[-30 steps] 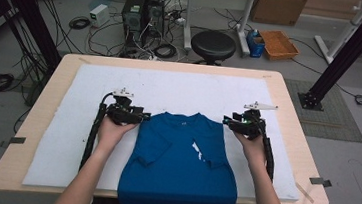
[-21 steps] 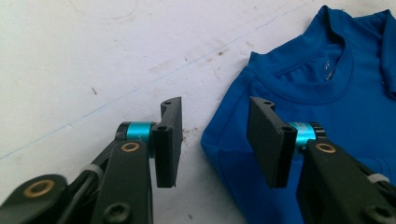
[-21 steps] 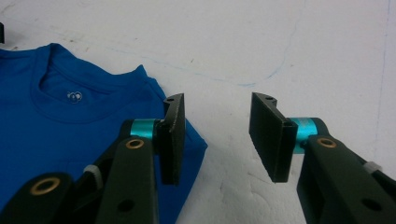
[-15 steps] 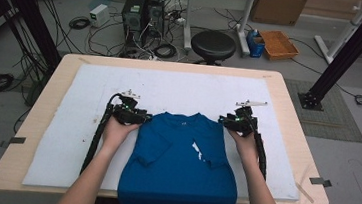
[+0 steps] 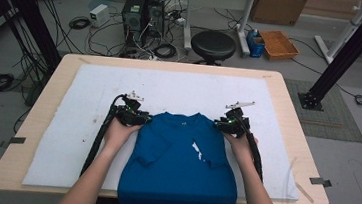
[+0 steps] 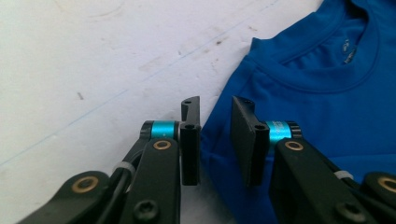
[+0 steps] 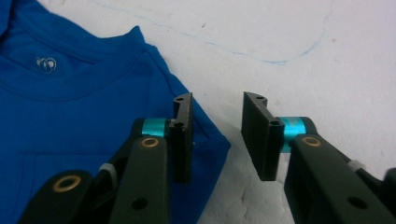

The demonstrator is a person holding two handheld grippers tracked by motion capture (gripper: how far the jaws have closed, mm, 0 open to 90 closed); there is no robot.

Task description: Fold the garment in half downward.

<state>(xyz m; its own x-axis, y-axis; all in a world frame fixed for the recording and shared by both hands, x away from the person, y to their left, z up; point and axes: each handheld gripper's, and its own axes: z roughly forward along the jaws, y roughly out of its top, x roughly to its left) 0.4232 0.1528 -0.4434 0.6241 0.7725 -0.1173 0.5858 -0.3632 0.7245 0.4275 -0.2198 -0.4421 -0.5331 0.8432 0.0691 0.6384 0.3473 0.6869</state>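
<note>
My left fingers [image 6: 215, 140] and right fingers [image 7: 217, 142], just closing but not pinching yet, each straddle a shoulder edge of the blue T-shirt [image 5: 182, 167], its length running toward me

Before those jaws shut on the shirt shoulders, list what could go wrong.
1. The left gripper straddles the blue shirt edge; its jaws, just closing, may catch only a thin fold that slips.
2. The right gripper has one jaw on the shoulder corner and one over the white mat; it may miss the cloth.
</note>
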